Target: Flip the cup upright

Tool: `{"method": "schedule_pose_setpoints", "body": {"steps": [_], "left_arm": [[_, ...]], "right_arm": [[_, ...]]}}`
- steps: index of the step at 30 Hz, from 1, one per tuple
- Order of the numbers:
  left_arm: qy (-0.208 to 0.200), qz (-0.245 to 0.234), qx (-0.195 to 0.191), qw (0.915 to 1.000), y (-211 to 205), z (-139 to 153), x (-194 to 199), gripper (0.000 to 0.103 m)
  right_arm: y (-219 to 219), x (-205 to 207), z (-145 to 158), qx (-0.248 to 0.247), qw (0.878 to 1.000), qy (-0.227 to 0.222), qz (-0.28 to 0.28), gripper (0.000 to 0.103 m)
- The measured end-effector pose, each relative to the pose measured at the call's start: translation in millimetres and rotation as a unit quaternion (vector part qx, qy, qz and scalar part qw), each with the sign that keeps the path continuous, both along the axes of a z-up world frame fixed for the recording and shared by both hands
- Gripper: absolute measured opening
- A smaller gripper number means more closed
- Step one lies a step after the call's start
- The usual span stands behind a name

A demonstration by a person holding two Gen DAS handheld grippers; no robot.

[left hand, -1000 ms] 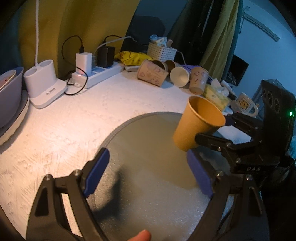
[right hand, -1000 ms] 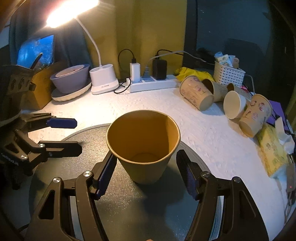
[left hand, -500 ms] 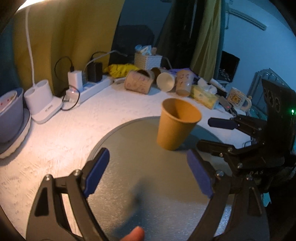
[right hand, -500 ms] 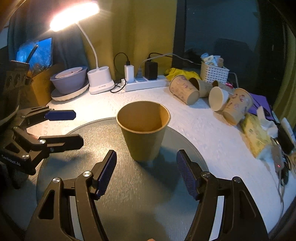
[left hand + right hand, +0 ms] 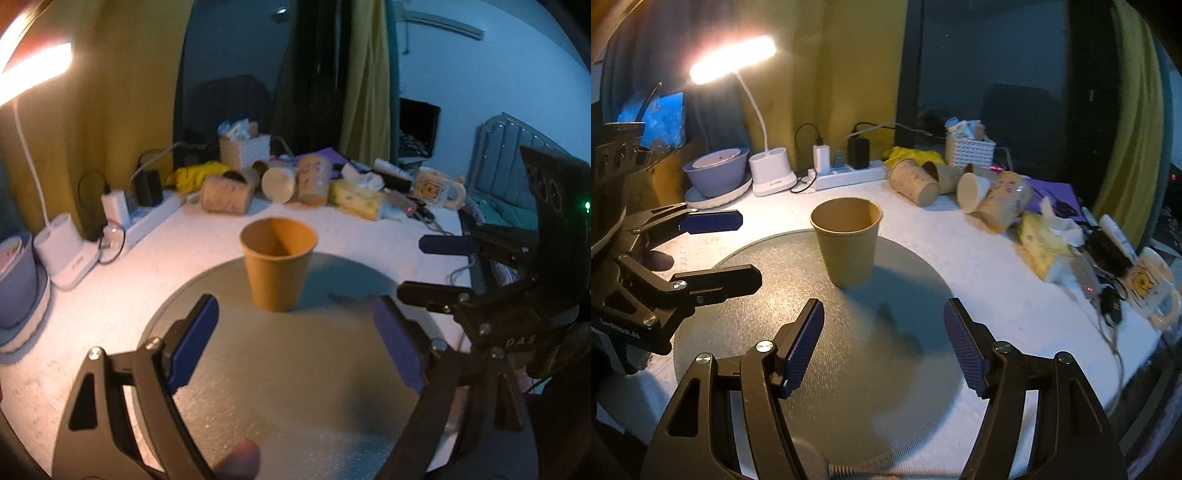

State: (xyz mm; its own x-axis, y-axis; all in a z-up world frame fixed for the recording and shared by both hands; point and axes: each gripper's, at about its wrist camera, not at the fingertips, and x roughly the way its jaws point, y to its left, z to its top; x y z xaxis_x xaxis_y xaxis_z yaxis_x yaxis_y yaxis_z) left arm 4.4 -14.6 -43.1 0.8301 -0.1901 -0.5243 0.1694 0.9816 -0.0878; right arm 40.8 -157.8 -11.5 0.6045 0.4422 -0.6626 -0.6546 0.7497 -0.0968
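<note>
A plain brown paper cup (image 5: 277, 263) stands upright, mouth up, on the far part of a round grey mat (image 5: 295, 369). It also shows in the right wrist view (image 5: 847, 245), on the mat (image 5: 820, 332). My left gripper (image 5: 295, 343) is open and empty, pulled back from the cup. My right gripper (image 5: 884, 343) is open and empty, also short of the cup. Each gripper shows in the other's view: the right one (image 5: 436, 269) at the right, the left one (image 5: 738, 251) at the left.
Several patterned paper cups (image 5: 916, 182) lie on their sides at the back of the white table. A power strip (image 5: 846, 171), a lit desk lamp (image 5: 772, 173), a purple bowl (image 5: 714, 171), a tissue pack (image 5: 1045, 245), a white basket (image 5: 969, 151) and a mug (image 5: 1148, 291) stand around.
The right gripper has let go of the cup and drawn back. The cup, tilted in the jaws a second ago, now stands upright on the mat. Both grippers have pulled away.
</note>
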Motion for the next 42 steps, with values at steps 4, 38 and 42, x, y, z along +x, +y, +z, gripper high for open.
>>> {"method": "schedule_pose_setpoints", "body": {"steps": [4,38,42], "left_arm": [[-0.017,-0.006,0.006,0.9998,-9.3,7.1,-6.7,0.087],[-0.205,0.076,-0.052,0.9745,22.4,77.6,-75.3,0.087],[-0.215,0.097,-0.050,0.9706,26.7,79.4,-77.4,0.087]], "right_arm": [[-10.3,-11.3,11.9,0.005,1.000,-0.012,-0.009,0.070],[-24.7,-49.2,97.7,0.064,0.986,-0.145,-0.052,0.070],[-26.4,-43.7,100.1,0.071,0.985,-0.145,-0.057,0.070]]}}
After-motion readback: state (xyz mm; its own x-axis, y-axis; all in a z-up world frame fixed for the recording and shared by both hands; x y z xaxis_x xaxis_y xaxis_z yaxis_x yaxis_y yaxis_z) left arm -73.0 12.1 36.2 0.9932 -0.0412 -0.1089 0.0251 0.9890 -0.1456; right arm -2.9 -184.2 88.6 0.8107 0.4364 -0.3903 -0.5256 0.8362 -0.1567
